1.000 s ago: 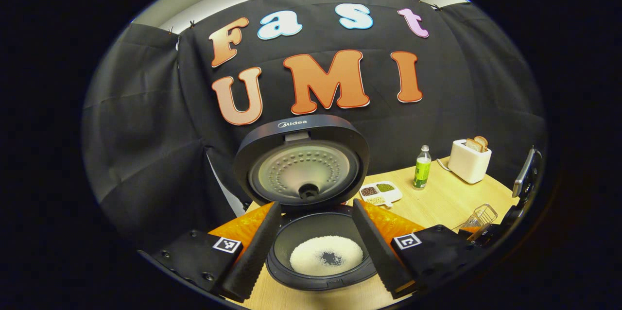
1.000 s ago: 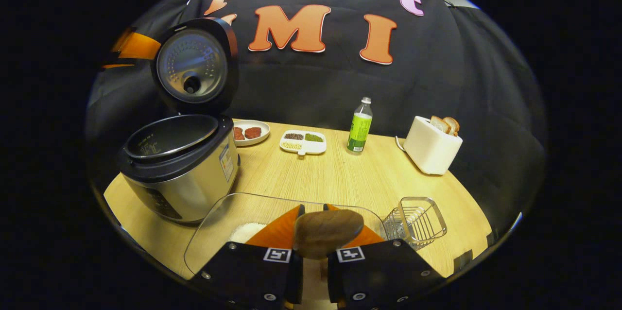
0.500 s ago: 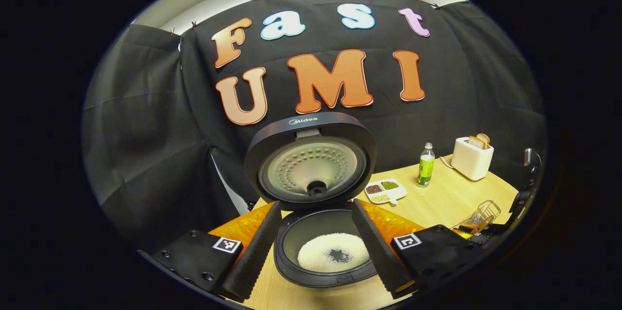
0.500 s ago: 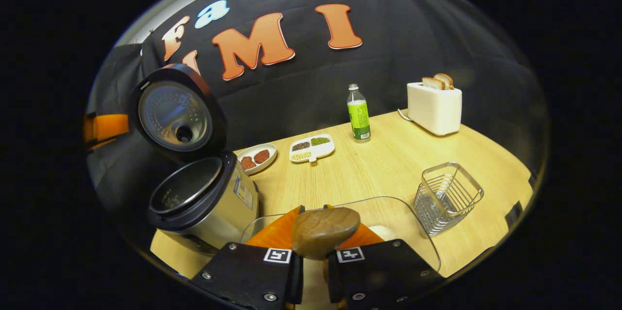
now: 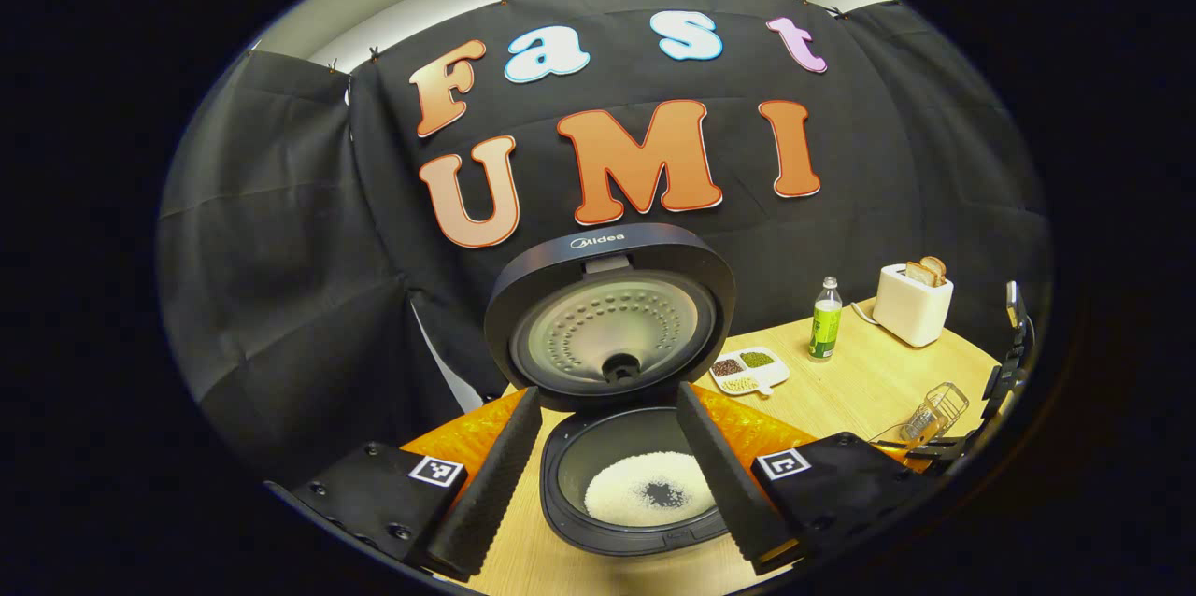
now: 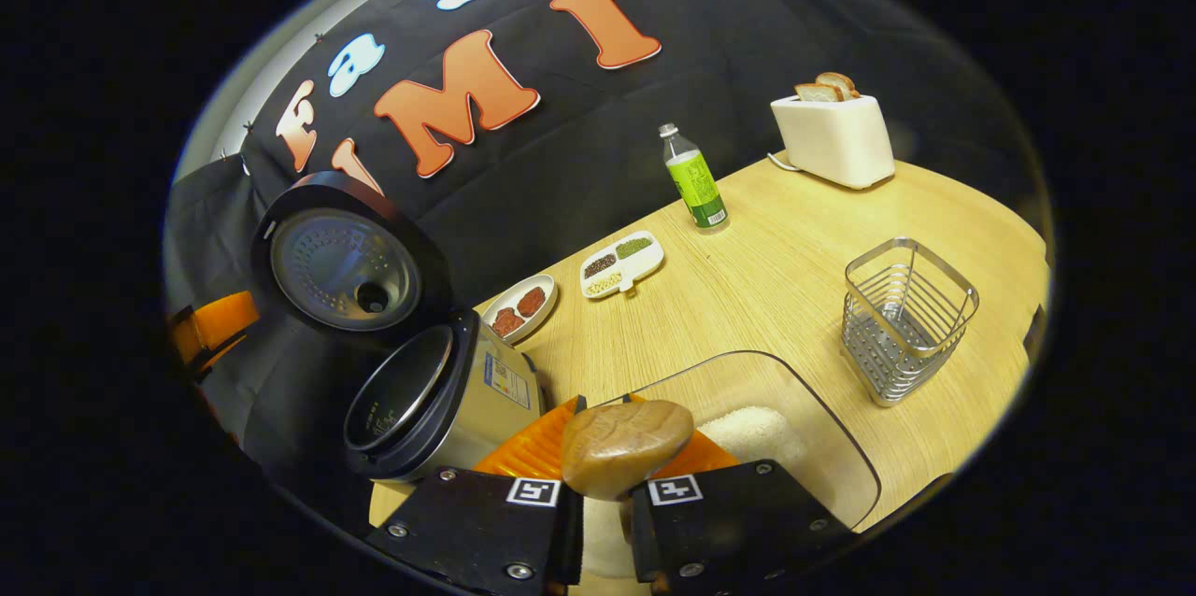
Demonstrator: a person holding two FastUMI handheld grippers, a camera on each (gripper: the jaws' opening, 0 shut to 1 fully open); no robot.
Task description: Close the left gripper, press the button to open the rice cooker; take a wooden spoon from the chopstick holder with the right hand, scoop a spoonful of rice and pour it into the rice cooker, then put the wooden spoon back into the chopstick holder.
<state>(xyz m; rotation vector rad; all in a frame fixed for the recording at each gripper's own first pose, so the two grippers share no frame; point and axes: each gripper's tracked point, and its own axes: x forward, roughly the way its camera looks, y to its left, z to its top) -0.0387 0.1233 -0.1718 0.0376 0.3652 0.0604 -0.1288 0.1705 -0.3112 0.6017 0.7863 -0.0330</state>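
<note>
The rice cooker (image 5: 645, 447) stands open with its lid (image 5: 612, 316) upright and white rice in the pot. My left gripper (image 5: 612, 484) is open, its fingers on either side of the pot and a little in front of it. In the right gripper view, my right gripper (image 6: 605, 418) is shut on the wooden spoon (image 6: 624, 447), whose bowl rises above the fingers. Under it lies a clear container (image 6: 822, 447) holding rice (image 6: 752, 432). The wire chopstick holder (image 6: 902, 316) stands to the right, and the cooker (image 6: 439, 390) to the left.
At the back of the wooden table (image 6: 775, 278) stand a green bottle (image 6: 696, 180), a white toaster (image 6: 832, 134) with bread, a sectioned dish (image 6: 623, 262) of grains and a small plate (image 6: 521, 308). The table edge runs close behind the chopstick holder.
The right gripper has rolled and swung with the spoon, so the table now tilts and the chopstick holder sits higher and nearer. The left gripper drifted slightly; the cooker shifted right in its view.
</note>
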